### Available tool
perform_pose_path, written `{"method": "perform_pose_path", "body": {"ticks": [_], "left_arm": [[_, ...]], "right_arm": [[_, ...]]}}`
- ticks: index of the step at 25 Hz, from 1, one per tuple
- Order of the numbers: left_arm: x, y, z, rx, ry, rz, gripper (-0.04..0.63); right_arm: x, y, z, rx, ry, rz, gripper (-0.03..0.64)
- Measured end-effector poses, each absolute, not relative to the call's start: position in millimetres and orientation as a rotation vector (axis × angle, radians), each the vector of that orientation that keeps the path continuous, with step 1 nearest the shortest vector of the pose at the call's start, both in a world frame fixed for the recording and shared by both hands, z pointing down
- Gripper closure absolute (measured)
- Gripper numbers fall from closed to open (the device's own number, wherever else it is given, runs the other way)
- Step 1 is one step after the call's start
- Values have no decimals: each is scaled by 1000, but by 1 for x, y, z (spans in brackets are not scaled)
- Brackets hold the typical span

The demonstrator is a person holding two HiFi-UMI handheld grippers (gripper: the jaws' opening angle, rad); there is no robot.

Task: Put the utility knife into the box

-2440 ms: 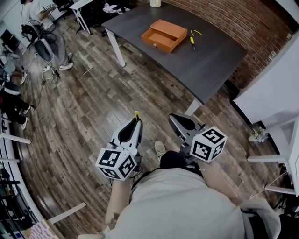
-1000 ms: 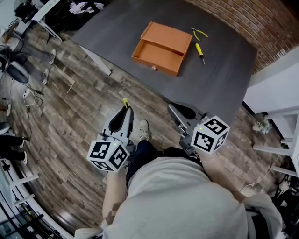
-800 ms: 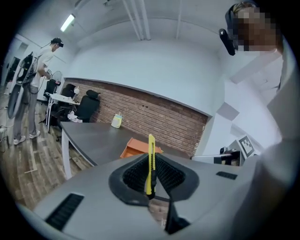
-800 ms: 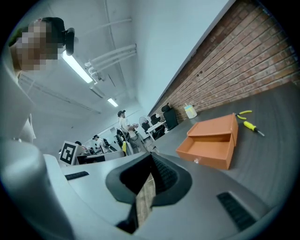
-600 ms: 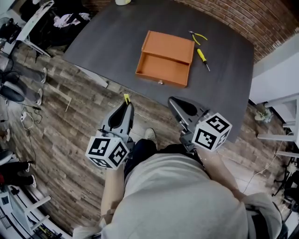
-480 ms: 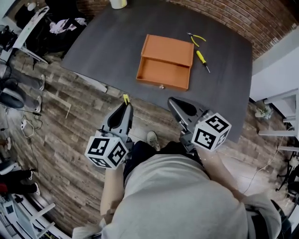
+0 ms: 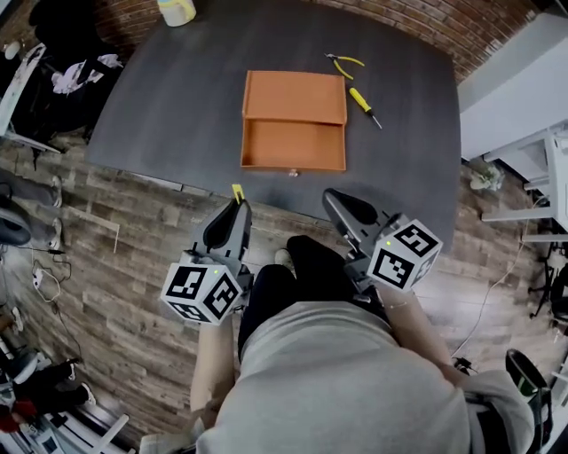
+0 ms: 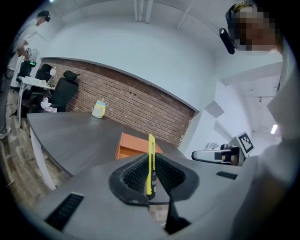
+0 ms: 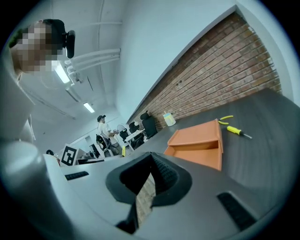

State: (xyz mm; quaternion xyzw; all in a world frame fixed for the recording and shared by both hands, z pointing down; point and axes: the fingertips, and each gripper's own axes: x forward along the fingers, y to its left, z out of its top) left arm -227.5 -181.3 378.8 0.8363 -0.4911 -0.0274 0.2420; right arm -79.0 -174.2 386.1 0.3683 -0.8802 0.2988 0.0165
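Observation:
An orange box (image 7: pixel 293 120) with its drawer pulled open lies on the dark grey table (image 7: pixel 177 97). My left gripper (image 7: pixel 234 206) is shut on a yellow utility knife (image 7: pixel 237 191), held off the table's near edge. In the left gripper view the utility knife (image 8: pixel 150 164) stands upright between the pads, with the box (image 8: pixel 133 144) beyond it. My right gripper (image 7: pixel 341 200) hangs beside the left one with its jaws together and nothing in them. In the right gripper view the box (image 9: pixel 199 143) lies ahead of that gripper (image 9: pixel 152 157).
A yellow screwdriver (image 7: pixel 362 105) and yellow-handled pliers (image 7: pixel 344 62) lie just right of the box. A yellow cup (image 7: pixel 177 11) stands at the table's far left corner. A brick wall runs behind the table. White furniture (image 7: pixel 524 89) stands to the right, and office chairs to the left.
The person has walked up to the table, so the box is now straight ahead and closer. Both grippers keep their pose, and the left still holds the knife.

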Motion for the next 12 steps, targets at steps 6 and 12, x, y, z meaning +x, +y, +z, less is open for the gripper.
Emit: {"method": "perform_pose_path", "body": {"ticks": [6,12], "left_arm": [[-199,-200,385,2333,-1242,-23,540],[-190,-236,390,2360,-1211,54,540]], "right_arm": [[-68,-184,395,1194,-2696,972,611],[-61,-215,400,1219,-2696,1003,611]]}}
